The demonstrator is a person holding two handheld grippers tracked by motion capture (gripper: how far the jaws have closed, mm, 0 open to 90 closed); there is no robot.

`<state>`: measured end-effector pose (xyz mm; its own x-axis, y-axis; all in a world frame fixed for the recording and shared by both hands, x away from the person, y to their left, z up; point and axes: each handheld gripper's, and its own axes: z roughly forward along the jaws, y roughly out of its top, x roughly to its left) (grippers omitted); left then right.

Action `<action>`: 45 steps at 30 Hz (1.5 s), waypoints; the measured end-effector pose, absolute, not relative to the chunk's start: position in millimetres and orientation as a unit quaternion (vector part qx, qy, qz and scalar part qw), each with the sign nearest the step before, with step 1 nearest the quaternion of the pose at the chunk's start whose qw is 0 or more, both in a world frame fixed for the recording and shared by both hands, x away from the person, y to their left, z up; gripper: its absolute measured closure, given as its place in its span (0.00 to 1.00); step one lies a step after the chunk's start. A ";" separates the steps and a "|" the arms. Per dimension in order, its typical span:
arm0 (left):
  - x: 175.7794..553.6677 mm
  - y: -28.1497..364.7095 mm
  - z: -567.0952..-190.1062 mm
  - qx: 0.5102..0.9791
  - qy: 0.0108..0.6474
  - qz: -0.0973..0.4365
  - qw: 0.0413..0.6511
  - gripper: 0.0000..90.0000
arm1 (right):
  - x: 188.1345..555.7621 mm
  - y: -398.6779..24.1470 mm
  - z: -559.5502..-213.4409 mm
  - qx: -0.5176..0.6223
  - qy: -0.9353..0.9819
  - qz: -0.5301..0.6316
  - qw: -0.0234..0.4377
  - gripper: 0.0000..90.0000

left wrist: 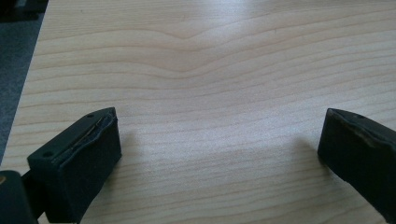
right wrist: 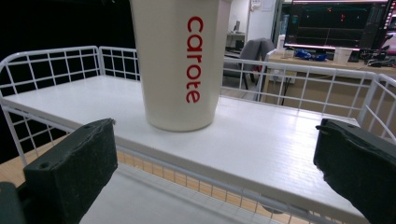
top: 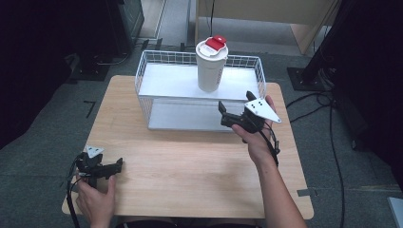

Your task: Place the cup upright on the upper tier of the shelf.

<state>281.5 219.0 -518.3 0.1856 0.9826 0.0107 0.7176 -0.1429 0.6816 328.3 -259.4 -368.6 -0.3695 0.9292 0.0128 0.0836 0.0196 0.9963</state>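
Right gripper [top: 227, 114], seen from the high view, hovered wide and empty before the white wire rack [top: 142, 76], whose upper shelf carried a white tumbler [top: 211, 71] with a red lid; the left gripper [top: 111, 166] rested apart on the wooden table [top: 190, 161]. Left gripper view: jaws wide over bare wood. Right gripper view: tumbler [right wrist: 177, 65] upright, ahead between the jaws, untouched; probably rigid, smooth, tippable, best grasped mid-body.

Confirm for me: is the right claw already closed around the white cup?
No, the right claw is open, its jaws wide apart short of the cup, which stands free on the rack's upper shelf.
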 end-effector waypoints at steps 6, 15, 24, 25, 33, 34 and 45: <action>281.6 219.1 -518.3 0.718 0.592 0.238 0.279 0.00 | 318.9 -269.9 -376.2 0.422 0.606 0.558 0.378 0.00; 281.6 218.9 -518.5 0.717 0.593 0.238 0.280 0.00 | 305.8 -288.1 -388.7 0.428 0.604 0.551 0.386 0.00; 281.5 219.0 -518.4 0.718 0.592 0.238 0.279 0.00 | 287.3 -304.9 -404.8 0.450 0.597 0.548 0.375 0.00; 281.5 218.9 -518.4 0.718 0.592 0.238 0.279 0.00 | 285.4 -307.0 -407.3 0.452 0.597 0.547 0.374 0.00; 281.5 218.9 -518.4 0.718 0.592 0.238 0.279 0.00 | 272.2 -327.0 -425.6 0.474 0.594 0.532 0.374 0.00; 281.5 218.8 -518.4 0.717 0.593 0.238 0.280 0.00 | 270.4 -329.1 -428.3 0.476 0.594 0.530 0.372 0.00; 281.5 218.8 -518.4 0.717 0.593 0.238 0.279 0.00 | 252.6 -347.1 -457.0 0.505 0.597 0.508 0.362 0.00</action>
<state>281.5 218.8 -518.4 0.1846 0.9828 0.0098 0.7173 -0.1415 0.6823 252.6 -347.1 -457.0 -0.2284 0.9703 0.0796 0.2344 -0.0246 0.9718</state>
